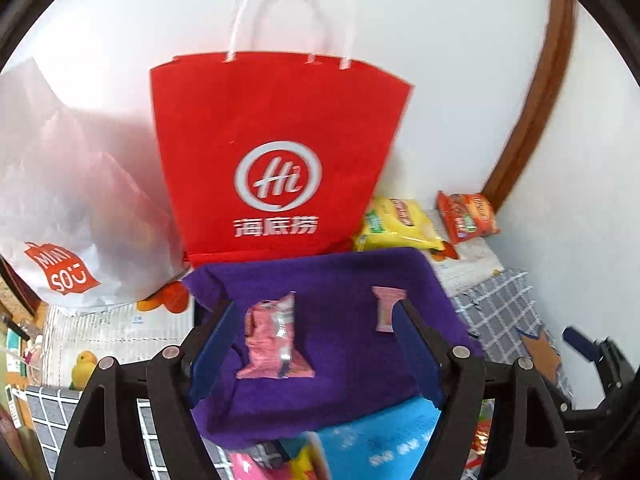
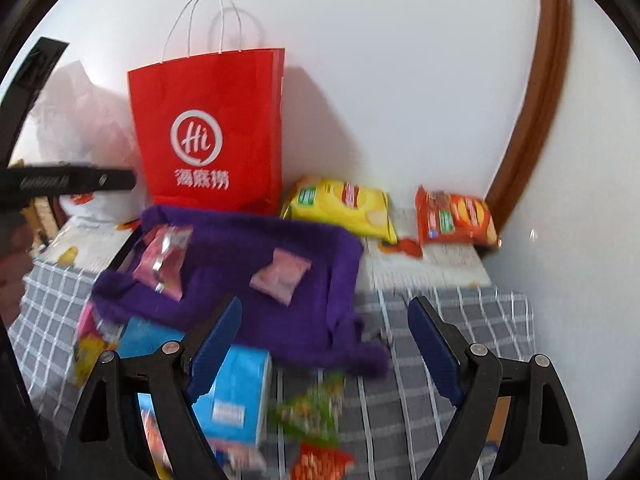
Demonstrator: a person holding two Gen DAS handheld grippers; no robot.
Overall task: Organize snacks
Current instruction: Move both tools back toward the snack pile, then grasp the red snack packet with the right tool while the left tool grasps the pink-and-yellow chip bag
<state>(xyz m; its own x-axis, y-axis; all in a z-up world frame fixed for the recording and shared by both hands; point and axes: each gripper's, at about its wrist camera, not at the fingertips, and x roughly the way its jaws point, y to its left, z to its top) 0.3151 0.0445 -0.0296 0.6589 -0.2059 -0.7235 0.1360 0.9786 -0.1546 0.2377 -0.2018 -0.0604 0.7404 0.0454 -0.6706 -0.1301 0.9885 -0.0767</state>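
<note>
- Left of both tongs, a white plastic bag (image 1: 60,216) is slumping against the wall.
- A red paper bag (image 1: 276,152) is standing ahead, behind the purple cloth (image 1: 340,360).
- The left gripper (image 1: 312,344) is gaping empty over a pink snack packet (image 1: 272,336) that is lying on the cloth.
- The right gripper (image 2: 324,344) is hanging spread, empty, above the checked tablecloth (image 2: 460,320).
- Yellow (image 2: 344,208) and orange (image 2: 456,216) packets are lying far right, by the wall.

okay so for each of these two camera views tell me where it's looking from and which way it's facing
Left wrist: rides the left gripper, angled down at the purple cloth and red paper bag; its own open fingers frame a pink snack packet; the right gripper shows at the right edge.
Right wrist: rides the right gripper, angled down over the checked tablecloth; its fingers are open and empty.
Shared: bag, cloth, packet, yellow chip bag, orange biscuit pack.
</note>
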